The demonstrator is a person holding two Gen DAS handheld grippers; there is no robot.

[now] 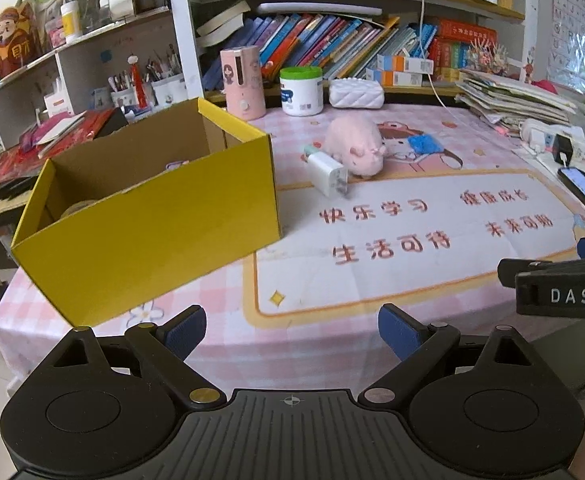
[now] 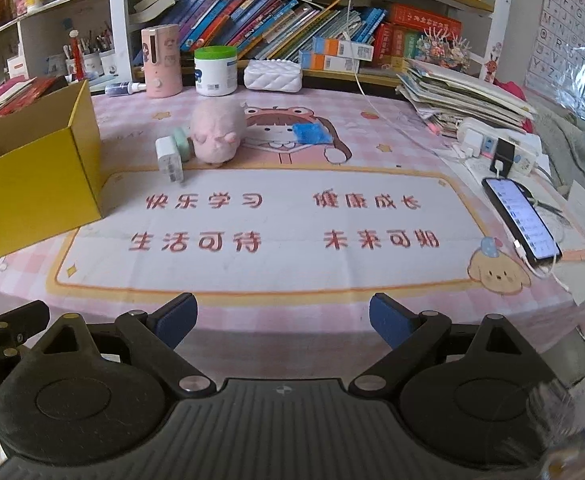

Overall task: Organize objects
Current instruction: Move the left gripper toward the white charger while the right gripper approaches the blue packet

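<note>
Left wrist view: left gripper (image 1: pixel 291 334) spread wide, grasping nothing, at near counter (image 1: pixel 372 280) edge. Yellow box (image 1: pixel 148 216) open, left on counter. White charger (image 1: pixel 328 174) just right of box, touching pink plush (image 1: pixel 356 146).

Right wrist view: right gripper (image 2: pixel 283 320) released, empty, at near edge. Box (image 2: pixel 36 176) far left. Charger (image 2: pixel 169 159), mint item (image 2: pixel 182 142), plush (image 2: pixel 218 134) clustered mid-counter. Blue item (image 2: pixel 311 133) right of plush. Phone (image 2: pixel 522 218) at right.

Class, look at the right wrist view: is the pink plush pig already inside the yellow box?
No, the pink plush pig lies on the tablecloth beside the white charger, apart from the yellow box.
</note>
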